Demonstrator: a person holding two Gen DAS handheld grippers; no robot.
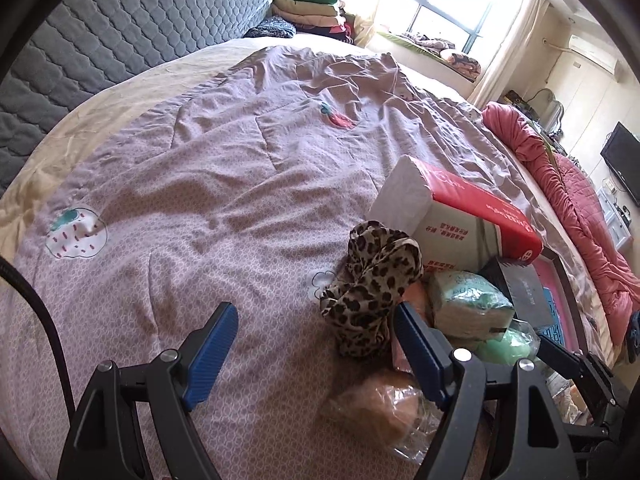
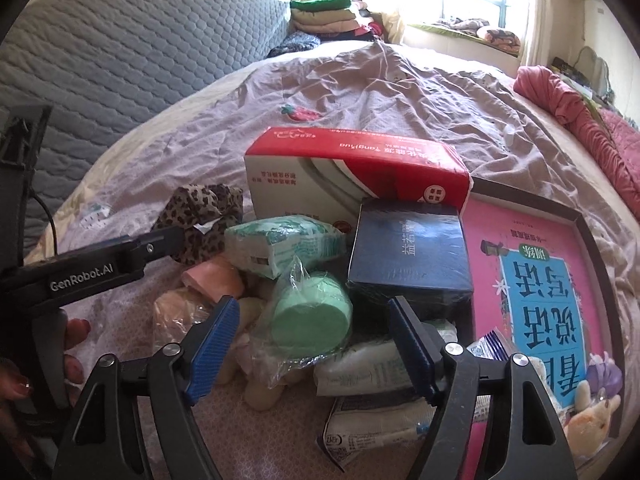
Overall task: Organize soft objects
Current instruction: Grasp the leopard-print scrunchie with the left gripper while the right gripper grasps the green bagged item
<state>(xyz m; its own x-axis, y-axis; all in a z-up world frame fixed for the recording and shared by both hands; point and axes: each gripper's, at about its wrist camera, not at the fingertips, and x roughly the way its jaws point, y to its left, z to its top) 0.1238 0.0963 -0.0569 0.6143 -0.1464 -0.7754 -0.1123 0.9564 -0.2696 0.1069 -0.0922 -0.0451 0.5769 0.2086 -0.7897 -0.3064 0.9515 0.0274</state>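
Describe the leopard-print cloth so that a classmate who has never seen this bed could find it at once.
Start at the lilac quilt covering the bed, then find the pile of items around the big red-and-white box. At the pile's left edge, beside that box, lies the leopard-print cloth, crumpled in a heap. It alone has dark spots on tan; its neighbours are plain or packaged.

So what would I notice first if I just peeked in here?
Probably the red tissue box at the back of a pile on the bed, with the pink book to its right. A leopard cloth sits at the pile's left edge, a green roll in front.
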